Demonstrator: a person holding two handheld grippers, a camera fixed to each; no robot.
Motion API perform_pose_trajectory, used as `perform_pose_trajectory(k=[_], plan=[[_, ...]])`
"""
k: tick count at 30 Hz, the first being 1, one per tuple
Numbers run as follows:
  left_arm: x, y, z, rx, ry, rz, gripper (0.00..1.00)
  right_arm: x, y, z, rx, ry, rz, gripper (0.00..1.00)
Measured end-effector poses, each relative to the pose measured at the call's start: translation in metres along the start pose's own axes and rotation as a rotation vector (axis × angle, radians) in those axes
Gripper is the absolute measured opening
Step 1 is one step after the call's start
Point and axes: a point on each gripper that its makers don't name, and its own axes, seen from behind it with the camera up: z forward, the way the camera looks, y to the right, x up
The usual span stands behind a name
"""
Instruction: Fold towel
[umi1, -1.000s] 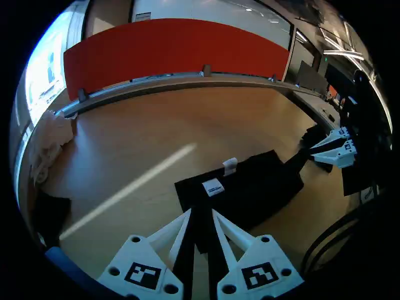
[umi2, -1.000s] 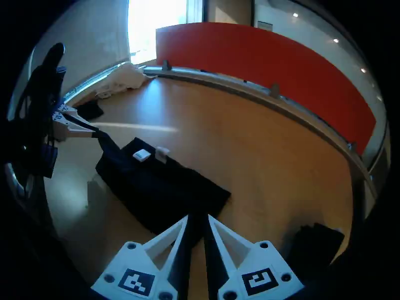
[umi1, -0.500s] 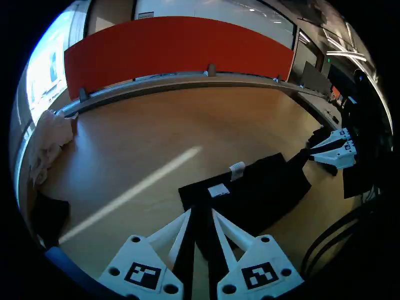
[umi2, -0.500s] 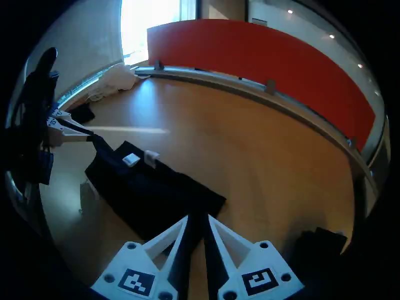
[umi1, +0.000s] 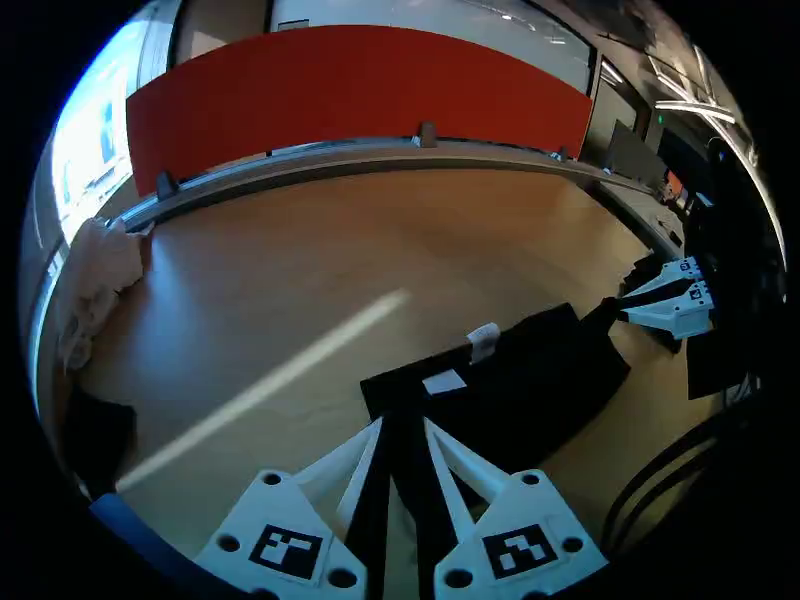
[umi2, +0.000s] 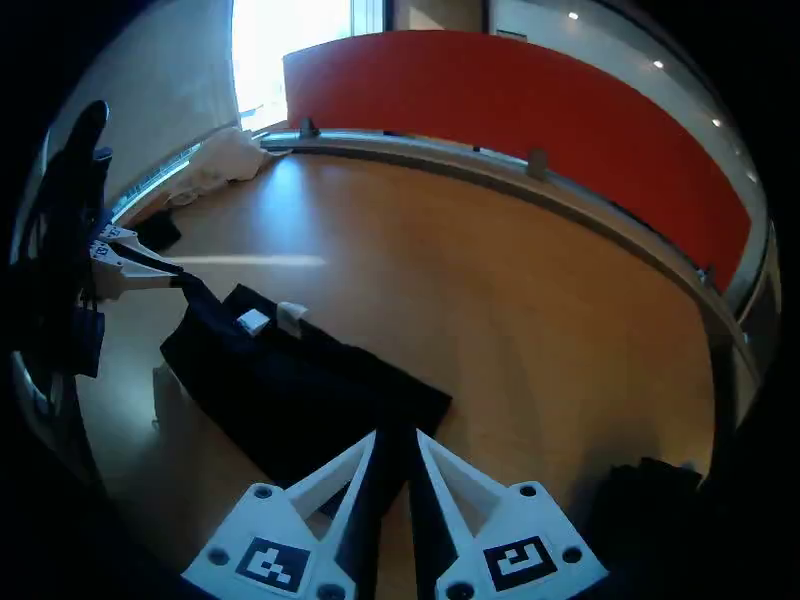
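A black towel (umi1: 520, 385) with two white labels (umi1: 443, 382) lies stretched over the wooden table. In the left gripper view my left gripper (umi1: 403, 432) is shut on the towel's near corner. Farther off at the right, the right gripper (umi1: 618, 306) pinches the opposite corner. From the right gripper view the same towel (umi2: 290, 385) runs from my right gripper (umi2: 395, 440), shut on its near corner, to the left gripper (umi2: 180, 283) at the far left. The towel hangs slightly taut between the two grippers.
An orange partition (umi1: 350, 90) and a metal rail (umi1: 330, 165) border the table's far edge. A pale cloth pile (umi1: 95, 280) sits at the left corner, with a dark cloth (umi1: 95, 435) near it. Another dark bundle (umi2: 645, 490) lies right of my right gripper.
Both grippers kept hold of their corners. The towel has slid a little over the table and lies more stretched out between them.
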Motion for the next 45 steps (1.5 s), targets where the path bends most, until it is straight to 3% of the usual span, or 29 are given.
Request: perform_pose_trajectory(k=[16,24,26,30,32,35,40,45], plan=[[-0.014,-0.009,0.031,0.02,-0.025,0.013,0.13,-0.01,0.003,0.021,-0.027,-0.023,0.022,0.19],[-0.016,-0.013,0.037,0.03,-0.031,0.013,0.25,-0.014,0.008,0.026,-0.049,-0.043,0.034,0.24],[-0.017,-0.015,0.038,0.035,-0.032,0.006,0.29,-0.014,0.009,0.026,-0.054,-0.043,0.032,0.32],[-0.017,-0.019,0.036,0.044,-0.027,-0.011,0.46,-0.014,0.011,0.024,-0.065,-0.04,0.024,0.52],[-0.017,-0.022,0.033,0.049,-0.025,-0.018,0.53,-0.013,0.011,0.023,-0.068,-0.037,0.024,0.74],[-0.018,-0.024,0.03,0.051,-0.023,-0.026,0.72,-0.012,0.011,0.02,-0.068,-0.029,0.029,0.92],[-0.021,-0.026,0.024,0.059,-0.02,-0.034,0.85,-0.011,0.01,0.015,-0.07,-0.016,0.041,0.98],[-0.021,-0.027,0.02,0.061,-0.015,-0.042,0.85,-0.013,0.008,0.009,-0.072,-0.012,0.044,0.98]])
